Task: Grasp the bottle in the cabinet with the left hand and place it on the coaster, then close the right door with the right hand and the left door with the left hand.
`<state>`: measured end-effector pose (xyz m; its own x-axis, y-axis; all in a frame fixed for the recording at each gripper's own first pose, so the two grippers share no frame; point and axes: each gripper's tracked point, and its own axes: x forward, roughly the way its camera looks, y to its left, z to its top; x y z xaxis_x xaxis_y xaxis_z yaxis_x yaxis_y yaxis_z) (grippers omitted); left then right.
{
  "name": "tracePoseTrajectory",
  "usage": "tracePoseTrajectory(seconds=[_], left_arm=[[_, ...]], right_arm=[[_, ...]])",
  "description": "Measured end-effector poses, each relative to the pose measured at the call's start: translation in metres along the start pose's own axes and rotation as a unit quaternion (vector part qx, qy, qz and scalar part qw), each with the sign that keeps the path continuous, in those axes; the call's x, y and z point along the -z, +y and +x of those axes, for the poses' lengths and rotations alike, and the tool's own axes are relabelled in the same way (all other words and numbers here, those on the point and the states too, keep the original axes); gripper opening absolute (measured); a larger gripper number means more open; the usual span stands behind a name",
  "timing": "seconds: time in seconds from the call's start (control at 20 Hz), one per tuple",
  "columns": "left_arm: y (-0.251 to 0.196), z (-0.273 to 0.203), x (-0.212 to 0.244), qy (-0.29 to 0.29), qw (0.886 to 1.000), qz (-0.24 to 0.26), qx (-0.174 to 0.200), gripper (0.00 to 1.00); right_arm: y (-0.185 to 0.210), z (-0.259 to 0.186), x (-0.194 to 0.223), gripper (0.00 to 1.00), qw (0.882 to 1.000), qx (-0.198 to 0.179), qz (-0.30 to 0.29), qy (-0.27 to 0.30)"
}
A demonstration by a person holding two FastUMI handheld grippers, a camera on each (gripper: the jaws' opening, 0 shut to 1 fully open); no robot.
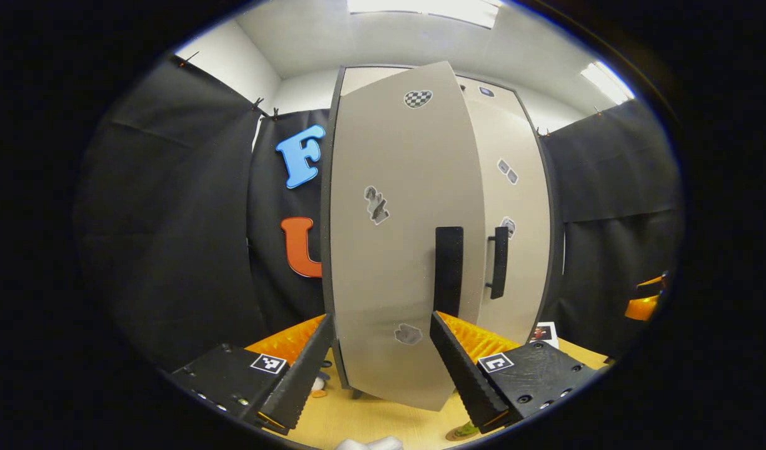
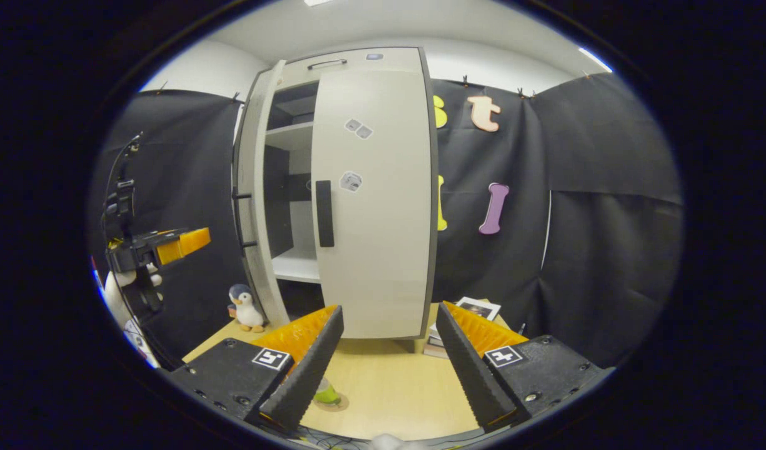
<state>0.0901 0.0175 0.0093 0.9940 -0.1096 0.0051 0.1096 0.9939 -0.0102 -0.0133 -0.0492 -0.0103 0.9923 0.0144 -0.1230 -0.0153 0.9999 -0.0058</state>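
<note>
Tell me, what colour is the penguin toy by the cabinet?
The penguin is dark blue-grey and white, clearest in the right gripper view.

Left gripper [image 1: 380,369]: two wedge-shaped fingers with ribbed inner faces, each set on a flat black block [image 1: 533,369] with small screws along its edge and a square black-and-white marker [image 1: 495,362] on top. Orange ridged parts [image 1: 477,337] sit behind the fingers. Right gripper [image 2: 389,369]: the same build, with black blocks [image 2: 539,375], screws, square markers [image 2: 503,356] and orange ridged parts [image 2: 483,331]. At nine o'clock in the right gripper view, the left gripper appears from the side: black body, orange front piece, thin black cable [image 2: 117,162] arching above it, held by a hand in a white glove [image 2: 117,287].
</note>
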Motion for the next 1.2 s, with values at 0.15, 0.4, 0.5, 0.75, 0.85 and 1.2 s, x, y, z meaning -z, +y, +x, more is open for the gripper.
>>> tracePoseTrajectory(seconds=[0.15,0.4,0.5,0.75,0.85,1.2], left_arm=[[-0.013,-0.014,0.005,0.010,1.000,-0.012,0.009,0.95],[-0.021,-0.036,0.006,0.011,1.000,-0.025,0.012,0.95],[-0.020,-0.045,0.011,0.017,0.999,-0.027,0.008,0.95],[-0.007,-0.067,0.029,0.024,0.999,-0.019,-0.025,0.95],[-0.003,-0.075,0.036,0.028,0.999,-0.015,-0.034,0.95],[-0.010,-0.082,0.056,0.041,0.998,-0.018,-0.036,0.95]], right_arm=[[0.006,-0.001,-0.003,0.94,1.000,-0.002,-0.005,-0.005],[0.016,0.000,-0.007,0.94,1.000,-0.002,-0.010,-0.012],[0.020,0.000,-0.008,0.94,1.000,-0.003,-0.010,-0.015],[0.025,0.001,-0.007,0.98,1.000,0.002,-0.008,-0.022],[0.025,0.000,-0.004,0.99,1.000,0.006,-0.007,-0.024],[0.037,0.000,0.006,0.98,1.000,0.003,-0.006,-0.014]])
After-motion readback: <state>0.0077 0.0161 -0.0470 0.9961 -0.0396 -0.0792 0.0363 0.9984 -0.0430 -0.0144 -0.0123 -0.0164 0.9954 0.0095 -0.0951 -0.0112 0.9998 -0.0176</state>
